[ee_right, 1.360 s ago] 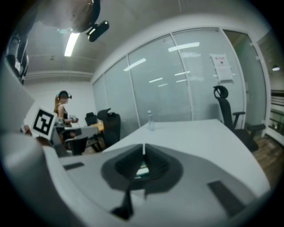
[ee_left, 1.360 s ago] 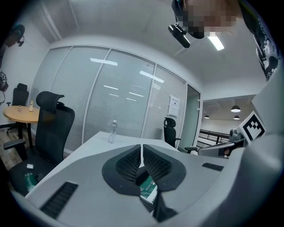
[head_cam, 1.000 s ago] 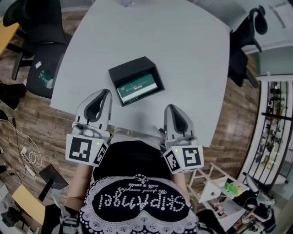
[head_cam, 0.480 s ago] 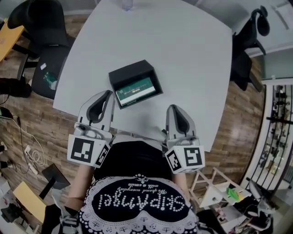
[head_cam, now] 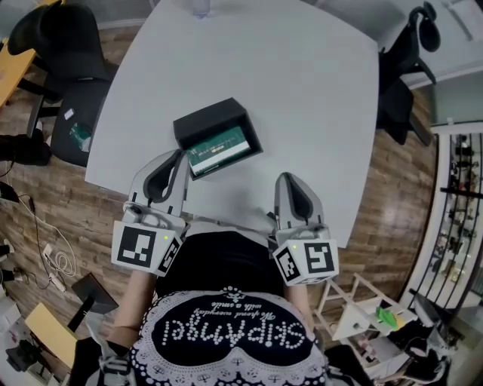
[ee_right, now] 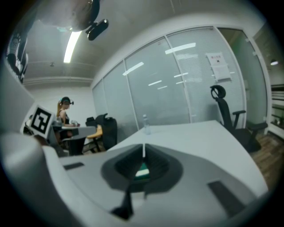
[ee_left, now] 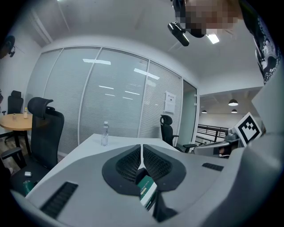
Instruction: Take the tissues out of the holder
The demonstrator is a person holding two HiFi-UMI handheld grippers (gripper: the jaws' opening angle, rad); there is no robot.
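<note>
A black open-topped holder [head_cam: 207,121] lies on the white table [head_cam: 302,90], with a green-and-white tissue pack [head_cam: 219,148] inside it. My left gripper [head_cam: 179,155] is shut and empty, its tip just left of the holder's near corner. My right gripper [head_cam: 289,179] is also shut and empty, over the table's near edge, to the right of the holder and short of it. In the left gripper view the closed left gripper [ee_left: 142,146] has the tissue pack [ee_left: 146,189] showing below it. The right gripper [ee_right: 143,147] frames the tissue pack [ee_right: 142,170] in its own view.
A water bottle [head_cam: 200,7] stands at the table's far edge. Black office chairs sit at the left [head_cam: 68,45] and the right [head_cam: 404,68]. A round wooden table [ee_left: 17,120] is off to the left. A person [ee_right: 64,116] sits at another desk.
Both grippers have crept slightly forward over the near table edge. The left tip is now closer to the holder's near corner. The jaws look the same.
</note>
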